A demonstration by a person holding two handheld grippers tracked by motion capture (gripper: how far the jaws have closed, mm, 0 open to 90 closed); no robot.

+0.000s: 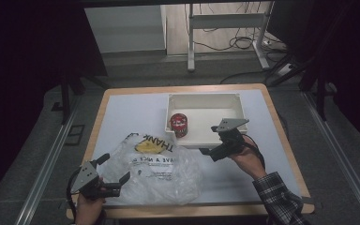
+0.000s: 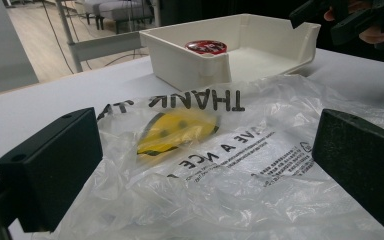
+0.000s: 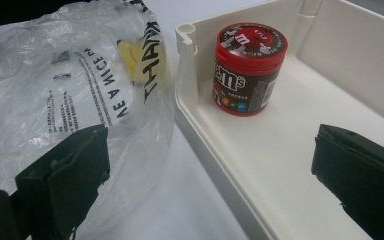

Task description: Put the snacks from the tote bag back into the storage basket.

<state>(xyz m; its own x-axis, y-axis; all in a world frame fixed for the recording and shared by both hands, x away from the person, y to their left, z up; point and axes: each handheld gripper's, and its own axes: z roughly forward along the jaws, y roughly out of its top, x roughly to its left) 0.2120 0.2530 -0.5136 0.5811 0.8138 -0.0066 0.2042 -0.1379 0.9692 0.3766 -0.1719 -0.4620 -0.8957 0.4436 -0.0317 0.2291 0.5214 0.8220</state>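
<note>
- Tongs: left tongs (image 1: 116, 176) wide open at plastic bag (image 1: 159, 173) edge; right tongs (image 1: 214, 140) wide open, empty, over white tray (image 1: 205, 99)
- M&M's canister (image 1: 178, 124) upright in tray corner
- Likely reach stage; next, right tongs must close around canister

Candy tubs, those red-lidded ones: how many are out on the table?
1. The candy tub stands upright in the near-left corner of the white tray, beside the plastic bag. The bag is crumpled and printed, so something could be hidden inside it.

Red-lidded brown can (image 3: 250, 67), white tray (image 3: 330, 60), clear bag (image 3: 55, 75).
</note>
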